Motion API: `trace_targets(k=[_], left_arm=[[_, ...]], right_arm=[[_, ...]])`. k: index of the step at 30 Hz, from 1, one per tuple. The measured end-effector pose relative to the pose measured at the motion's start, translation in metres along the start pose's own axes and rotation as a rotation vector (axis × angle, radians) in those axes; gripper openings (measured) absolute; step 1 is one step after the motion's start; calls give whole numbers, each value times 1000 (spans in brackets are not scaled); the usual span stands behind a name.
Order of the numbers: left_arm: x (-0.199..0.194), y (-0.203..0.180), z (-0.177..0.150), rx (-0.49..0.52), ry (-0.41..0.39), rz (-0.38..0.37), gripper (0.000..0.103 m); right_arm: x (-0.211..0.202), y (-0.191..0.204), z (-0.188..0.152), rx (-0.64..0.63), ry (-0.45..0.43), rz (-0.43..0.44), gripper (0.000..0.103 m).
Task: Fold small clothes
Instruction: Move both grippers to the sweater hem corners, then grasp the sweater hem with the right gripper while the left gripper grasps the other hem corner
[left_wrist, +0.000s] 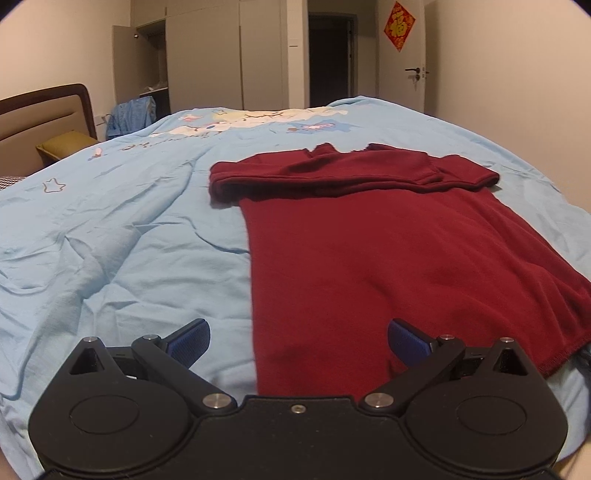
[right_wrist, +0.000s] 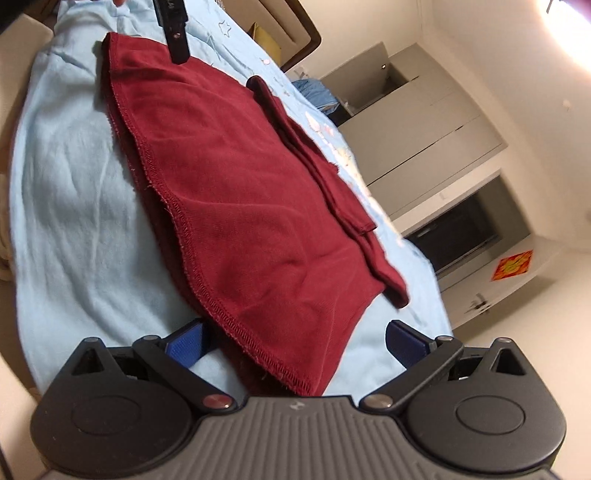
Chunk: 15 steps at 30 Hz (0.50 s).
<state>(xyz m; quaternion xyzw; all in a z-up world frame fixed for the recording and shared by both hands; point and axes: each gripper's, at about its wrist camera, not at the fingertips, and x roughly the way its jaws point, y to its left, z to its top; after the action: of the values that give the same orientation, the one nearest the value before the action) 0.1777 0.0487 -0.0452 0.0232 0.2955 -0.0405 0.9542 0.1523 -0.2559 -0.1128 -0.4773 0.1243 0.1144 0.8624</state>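
From the left wrist, the dark red knitted garment (left_wrist: 388, 258) lies flat on the light blue printed bedsheet (left_wrist: 129, 221), its sleeves already folded across the top. The left gripper (left_wrist: 299, 339) hovers over the near left hem corner, jaws wide and empty.

From the right wrist, the right gripper (right_wrist: 295, 341) sits at the stitched hem's right corner, jaws equally wide, holding nothing. The step looks like the bottom-to-top fold; next, both should pinch the hem corners and carry them towards the sleeves.
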Motion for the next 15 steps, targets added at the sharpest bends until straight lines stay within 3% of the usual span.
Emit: trace_targets(k=[3,7,9,11,15], left_arm=[[-14,-7,-6,6,-70,-60,102],[-31,-22,-11,49,-147,-153,102],[-35,-31,-13,81,-154,-186,102],[-35,-40,-16,114,-144,-211,102],[-36,-59,-24,184,-138,-246,102]], right_arm=[[2,2,2,-24,-38,-16,102],[-9,-2,3,-17,-125,2,90],[-11,-4,4,-14,-152,8,80],[-14,-8,7,15,-162,28,57],[-26,-21,13,134,-177,84,37]])
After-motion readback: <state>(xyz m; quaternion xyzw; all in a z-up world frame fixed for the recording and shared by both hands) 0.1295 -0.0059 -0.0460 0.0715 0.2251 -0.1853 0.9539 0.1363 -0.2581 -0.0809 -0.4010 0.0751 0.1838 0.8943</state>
